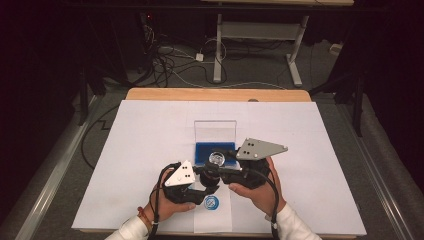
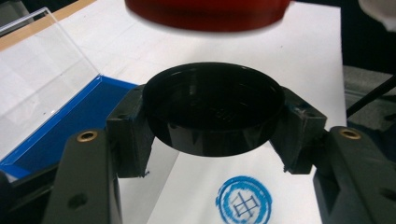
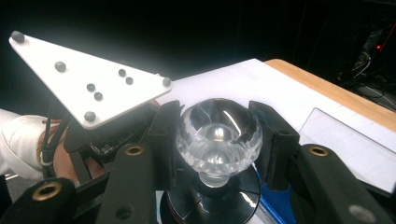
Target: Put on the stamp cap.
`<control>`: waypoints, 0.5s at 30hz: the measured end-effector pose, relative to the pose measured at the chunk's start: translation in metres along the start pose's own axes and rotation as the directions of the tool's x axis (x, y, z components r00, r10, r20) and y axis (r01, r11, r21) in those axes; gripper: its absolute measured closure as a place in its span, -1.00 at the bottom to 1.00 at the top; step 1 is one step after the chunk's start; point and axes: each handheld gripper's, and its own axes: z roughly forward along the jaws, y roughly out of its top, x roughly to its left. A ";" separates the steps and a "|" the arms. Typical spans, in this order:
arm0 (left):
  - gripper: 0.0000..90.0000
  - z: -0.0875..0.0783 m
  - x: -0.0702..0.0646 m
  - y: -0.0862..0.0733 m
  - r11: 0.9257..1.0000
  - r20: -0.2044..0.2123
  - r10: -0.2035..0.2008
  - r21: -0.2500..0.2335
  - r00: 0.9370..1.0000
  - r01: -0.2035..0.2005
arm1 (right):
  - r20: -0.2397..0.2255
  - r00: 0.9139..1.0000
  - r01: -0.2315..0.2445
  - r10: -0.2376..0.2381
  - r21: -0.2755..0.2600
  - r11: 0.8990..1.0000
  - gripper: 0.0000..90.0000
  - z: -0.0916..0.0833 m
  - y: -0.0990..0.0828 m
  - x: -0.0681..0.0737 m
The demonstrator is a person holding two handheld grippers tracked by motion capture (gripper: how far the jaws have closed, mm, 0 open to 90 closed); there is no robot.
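Now black cap (image 2: 212, 109) clamped in left gripper (image 2: 212, 140), glass ball stopper (image 3: 218, 135) clamped in right gripper (image 3: 219, 140), both above blue case (image 1: 215, 150). Parts best aligned squarely, grips kept firm.

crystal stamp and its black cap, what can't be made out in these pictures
- Crystal stamp base: right gripper view, cut off by the bottom edge and hidden by the jaws.
- Black cap inside: left gripper view, too dark.
- Red disc: left gripper view, blurred, cut by top edge.
- Blue box contents: high view, hidden by both grippers.
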 end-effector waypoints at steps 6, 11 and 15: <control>-0.18 0.002 -0.003 0.002 1.000 0.011 -0.009 -0.014 1.000 0.009 | -0.015 1.000 -0.007 0.007 0.006 1.000 0.26 0.002 -0.003 0.000; -0.18 0.001 -0.004 0.005 0.999 0.000 -0.017 -0.030 1.000 0.017 | -0.019 1.000 -0.015 0.015 0.010 1.000 0.26 0.002 -0.005 0.001; -0.18 0.000 -0.004 0.007 0.999 -0.006 -0.025 -0.040 1.000 0.024 | -0.019 1.000 -0.018 0.019 0.008 1.000 0.26 0.002 -0.006 0.000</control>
